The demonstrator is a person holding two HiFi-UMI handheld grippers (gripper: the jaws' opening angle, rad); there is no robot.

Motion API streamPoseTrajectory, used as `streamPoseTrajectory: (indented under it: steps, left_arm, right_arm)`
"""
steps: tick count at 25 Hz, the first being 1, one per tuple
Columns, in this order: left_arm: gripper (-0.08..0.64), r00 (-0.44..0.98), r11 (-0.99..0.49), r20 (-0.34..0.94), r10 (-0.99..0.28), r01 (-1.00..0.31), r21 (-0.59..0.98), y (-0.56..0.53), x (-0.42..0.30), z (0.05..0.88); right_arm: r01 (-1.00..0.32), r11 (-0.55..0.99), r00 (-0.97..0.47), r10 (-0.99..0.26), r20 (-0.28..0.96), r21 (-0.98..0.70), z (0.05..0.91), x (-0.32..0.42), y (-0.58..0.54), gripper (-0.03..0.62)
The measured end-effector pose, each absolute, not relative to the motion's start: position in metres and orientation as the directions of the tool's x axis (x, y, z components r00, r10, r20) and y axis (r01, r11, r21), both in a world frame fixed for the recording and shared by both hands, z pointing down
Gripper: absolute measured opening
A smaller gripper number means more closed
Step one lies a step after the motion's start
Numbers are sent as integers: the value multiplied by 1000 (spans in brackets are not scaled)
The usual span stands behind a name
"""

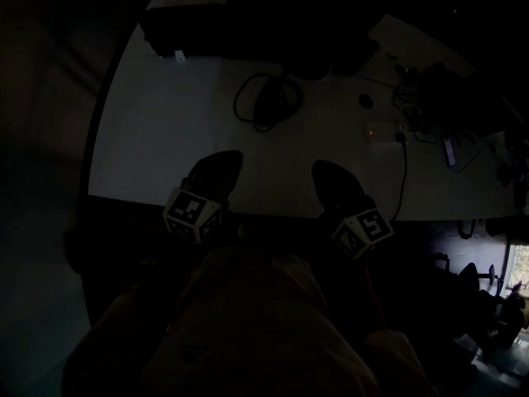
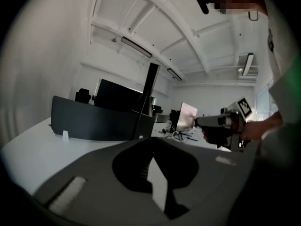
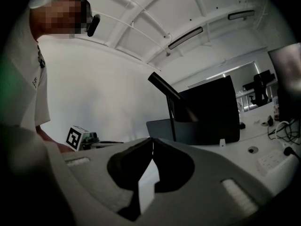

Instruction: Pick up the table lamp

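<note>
The table lamp is black, with a thin upright stem [image 2: 146,100] and a slanted head [image 3: 164,87]. It stands far back on the white table [image 1: 165,139], in front of a dark divider. In the dim head view its base [image 1: 277,102] looks like a dark shape inside a cable loop. My left gripper [image 1: 216,168] and right gripper [image 1: 331,176] hover side by side over the table's near edge, well short of the lamp. Both are shut, tips together, with nothing between them [image 2: 151,142] [image 3: 151,142].
A dark divider panel [image 2: 94,121] with a monitor [image 2: 117,95] behind it runs along the table's back. A white power strip [image 1: 382,132] and black cables [image 1: 403,180] lie to the right. Another lit screen [image 2: 186,117] stands further right. The room is dim.
</note>
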State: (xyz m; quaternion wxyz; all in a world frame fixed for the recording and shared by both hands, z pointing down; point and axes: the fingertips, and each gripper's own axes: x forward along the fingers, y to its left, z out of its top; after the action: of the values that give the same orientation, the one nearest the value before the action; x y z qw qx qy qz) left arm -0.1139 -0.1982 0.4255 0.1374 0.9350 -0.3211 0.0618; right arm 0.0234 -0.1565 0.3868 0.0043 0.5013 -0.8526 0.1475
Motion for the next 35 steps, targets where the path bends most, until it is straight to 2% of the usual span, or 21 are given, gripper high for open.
streamPoseTrajectory:
  steps: [6,18,27,35]
  left_arm:
    - [-2,793,-761,211,-572,-609,224,-204,-112,423]
    - [-2,766,-732,213,-607,-643,227,-205,-117,425]
    - [-2,720,-686,203,-663,-694,221,-222,-101,421]
    - [-2,680,-646,188,-709,-733,213,-251,-69,430]
  right_arm:
    - [-860,465,-502,-846,182,-212,386,21,-163,3]
    - [-841,497,-531,-833,153,-212,379,22,-173,3]
    - [-802,553,-588,-798,135,-226,385,36,-203,3]
    - [-769,619,-638,-759,133,-160,390,55,-231,3]
